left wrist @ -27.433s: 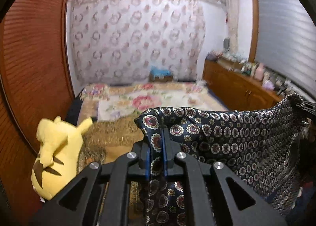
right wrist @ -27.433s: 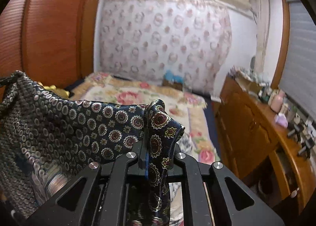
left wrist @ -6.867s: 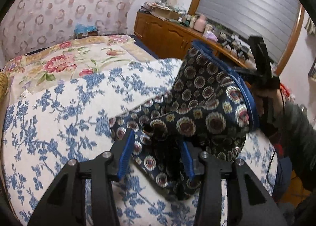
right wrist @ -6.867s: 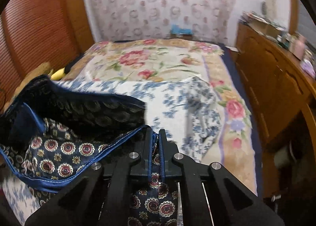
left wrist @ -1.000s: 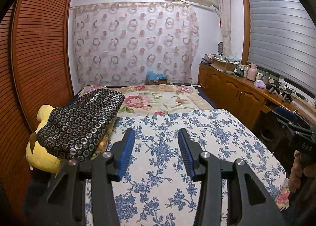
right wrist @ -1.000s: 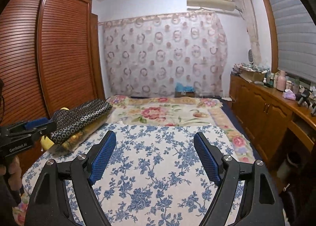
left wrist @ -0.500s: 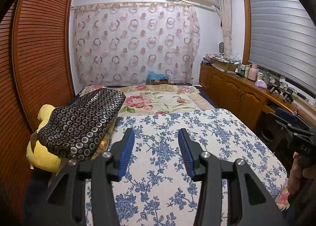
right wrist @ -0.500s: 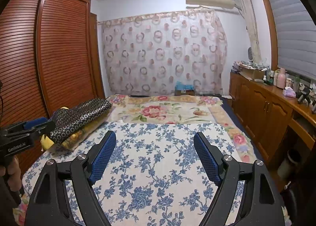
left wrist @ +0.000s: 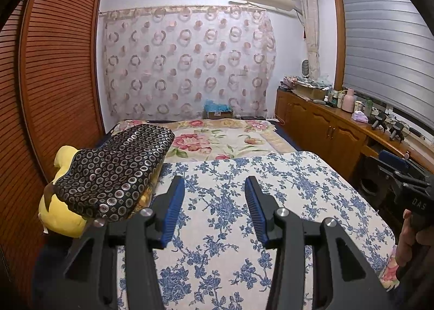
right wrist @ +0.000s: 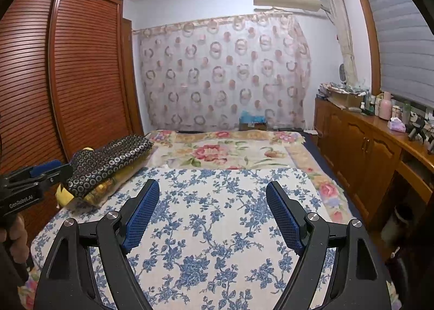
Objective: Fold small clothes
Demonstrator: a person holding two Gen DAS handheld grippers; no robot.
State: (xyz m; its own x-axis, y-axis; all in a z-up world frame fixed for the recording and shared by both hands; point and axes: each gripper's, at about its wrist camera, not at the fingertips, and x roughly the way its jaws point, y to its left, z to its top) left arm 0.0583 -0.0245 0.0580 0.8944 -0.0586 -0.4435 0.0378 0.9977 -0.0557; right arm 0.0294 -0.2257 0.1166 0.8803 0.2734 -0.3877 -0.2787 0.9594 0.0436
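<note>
A folded dark garment with a ring pattern (left wrist: pixel 114 171) (right wrist: pixel 108 159) lies on top of a yellow plush toy (left wrist: pixel 61 219) at the left edge of the bed. My left gripper (left wrist: pixel 214 188) hovers open over the blue-flowered white cloth (left wrist: pixel 244 215), nothing between its blue pads. My right gripper (right wrist: pixel 213 192) stands wide open above the same cloth (right wrist: pixel 217 228), also holding nothing. Each wrist view catches the other gripper at its edge, held in a hand: the right one (left wrist: pixel 396 166) and the left one (right wrist: pixel 58 169).
Beyond the blue-flowered cloth lies a bedspread with red flowers (right wrist: pixel 225 152). A brown louvred wardrobe (right wrist: pixel 67 79) lines the left side. A wooden cabinet (right wrist: pixel 360 147) with bottles and clutter runs along the right. A patterned curtain (left wrist: pixel 187 66) covers the far wall.
Since the oldest frames the patterned garment has left both grippers and now lies folded on the plush toy. Over the last second nothing has visibly moved.
</note>
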